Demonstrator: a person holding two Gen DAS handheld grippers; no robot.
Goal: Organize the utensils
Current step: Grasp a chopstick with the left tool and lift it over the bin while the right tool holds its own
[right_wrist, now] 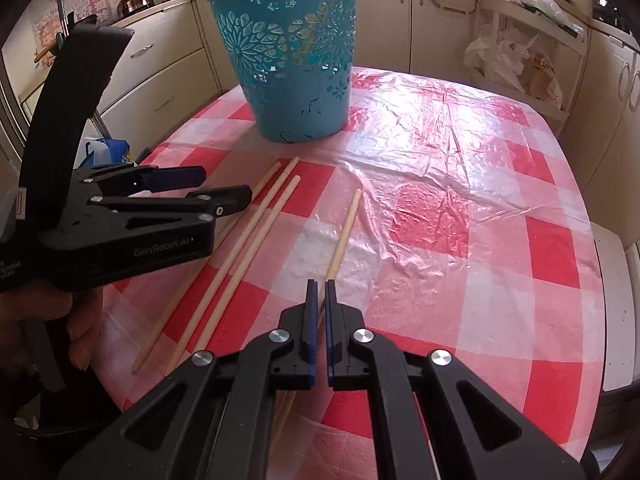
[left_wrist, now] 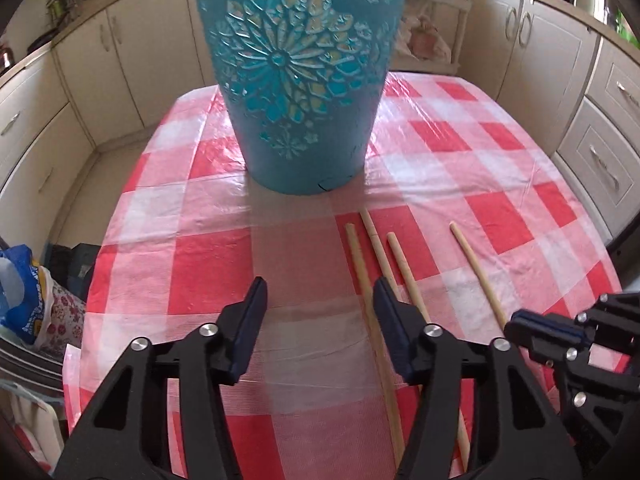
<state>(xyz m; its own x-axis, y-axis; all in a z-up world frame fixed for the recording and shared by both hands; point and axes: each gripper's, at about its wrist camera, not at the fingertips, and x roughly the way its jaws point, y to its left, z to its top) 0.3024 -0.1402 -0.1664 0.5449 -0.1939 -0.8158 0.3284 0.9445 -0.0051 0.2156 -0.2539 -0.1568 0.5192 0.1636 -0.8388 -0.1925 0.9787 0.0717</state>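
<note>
A teal perforated bucket (left_wrist: 300, 80) stands upright on the checkered table, also in the right wrist view (right_wrist: 294, 60). Several wooden chopsticks lie in front of it: three close together (right_wrist: 256, 220) and one apart to the right (right_wrist: 344, 232). In the left wrist view the group (left_wrist: 372, 264) and the single stick (left_wrist: 476, 268) show. My left gripper (left_wrist: 320, 292) is open and empty, above the table just left of the group; it also shows in the right wrist view (right_wrist: 224, 188). My right gripper (right_wrist: 321, 286) is shut on the single chopstick, low over the table.
The table has a red and white checkered plastic cloth (right_wrist: 460, 208). Cream kitchen cabinets (left_wrist: 580, 100) surround it. A shelf with plastic bags (right_wrist: 516, 60) stands behind the table. Bags (left_wrist: 28, 300) lie on the floor at the left.
</note>
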